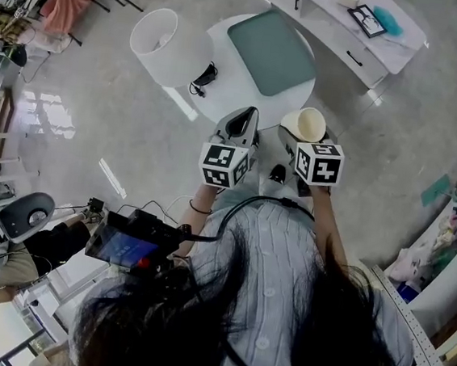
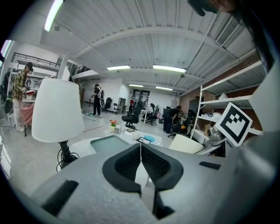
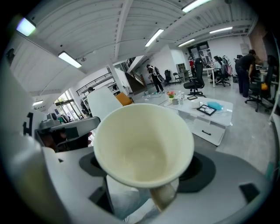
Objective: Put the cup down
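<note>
Ahead and to the left of the left gripper [image 2: 141,153] a white lamp [image 2: 57,110] stands on a round table [image 2: 81,148], and a teal mat [image 2: 109,143] lies straight beyond the gripper's jaws. Those jaws are pressed together with nothing between them. Just to its right, the right gripper [image 3: 144,177] is clamped on the cream cup [image 3: 144,144], which is held up near the table's edge with its empty mouth tipped back towards the gripper's camera.

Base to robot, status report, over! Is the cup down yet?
Left gripper shut, empty. Right gripper shut on cup, cup in the air, not down yet. Table just ahead; lamp and mat on it. Over.
</note>
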Demonstrator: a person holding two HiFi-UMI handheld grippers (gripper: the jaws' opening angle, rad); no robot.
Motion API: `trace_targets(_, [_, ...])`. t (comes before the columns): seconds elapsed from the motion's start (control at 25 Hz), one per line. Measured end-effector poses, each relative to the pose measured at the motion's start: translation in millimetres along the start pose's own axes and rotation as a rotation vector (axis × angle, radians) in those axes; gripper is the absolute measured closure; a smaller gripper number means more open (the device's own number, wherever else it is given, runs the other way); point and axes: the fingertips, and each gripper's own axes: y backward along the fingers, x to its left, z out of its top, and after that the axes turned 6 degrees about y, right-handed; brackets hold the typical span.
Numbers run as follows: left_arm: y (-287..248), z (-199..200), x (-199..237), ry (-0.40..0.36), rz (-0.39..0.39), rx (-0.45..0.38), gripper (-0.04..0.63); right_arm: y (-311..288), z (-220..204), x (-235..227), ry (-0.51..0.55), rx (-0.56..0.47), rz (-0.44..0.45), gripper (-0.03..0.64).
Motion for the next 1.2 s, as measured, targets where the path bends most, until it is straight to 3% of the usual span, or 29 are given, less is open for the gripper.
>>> trace_targets(0.56, [-47, 18, 31, -0.038, -0.033, 0.009, 0.577, -49, 39, -12, 0.035, 0.036, -0.008, 0.210])
trace_targets(1.2, [-119, 31, 80, 0.009, -0.045, 0.062, 0.577, -146, 81, -47, 0.128, 0.106, 0.013, 0.210])
